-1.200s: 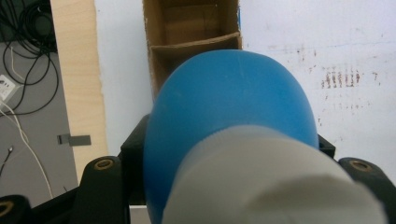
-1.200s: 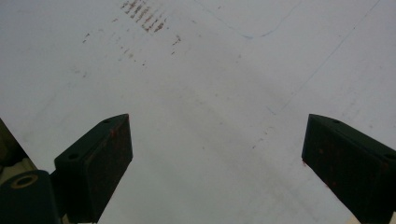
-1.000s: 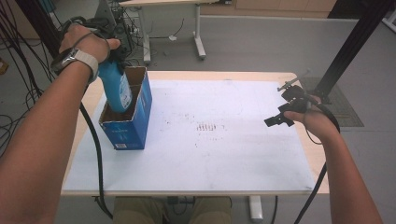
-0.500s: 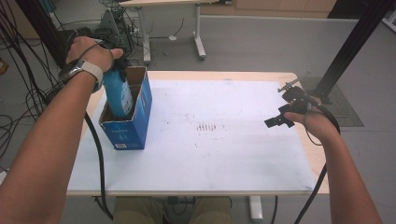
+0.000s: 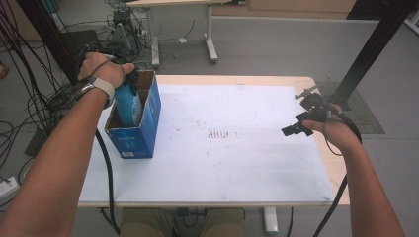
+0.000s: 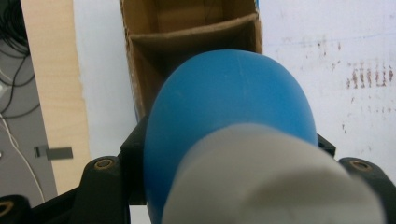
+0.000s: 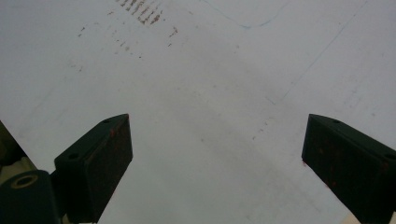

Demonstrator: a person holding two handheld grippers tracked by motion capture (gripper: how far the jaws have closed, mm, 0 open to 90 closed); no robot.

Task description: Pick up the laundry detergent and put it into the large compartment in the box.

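Observation:
A blue bottle (image 5: 128, 104) with a pale grey cap (image 6: 266, 179) stands partly inside an open blue cardboard box (image 5: 137, 142) at the table's left. My left gripper (image 5: 131, 78) is shut on the bottle near its top, and the hand covers most of the gripper. In the left gripper view the bottle (image 6: 233, 107) bulges between the black jaws, above the box's brown inner divider (image 6: 196, 37). My right gripper (image 5: 295, 128) hovers over the table's right side. Its jaws stand wide apart in the right gripper view (image 7: 215, 149) with nothing between them.
A white sheet (image 5: 237, 168) covers the wooden table, with faint brown smudges (image 5: 217, 134) near its middle. Cables (image 5: 29, 103) lie on the floor at the left. Another table's legs (image 5: 210, 34) stand behind, and a black post (image 5: 375, 44) rises at the right.
The left hand has come down with the blue bottle, which now sits deeper in the box. The right hand has stayed where it was.

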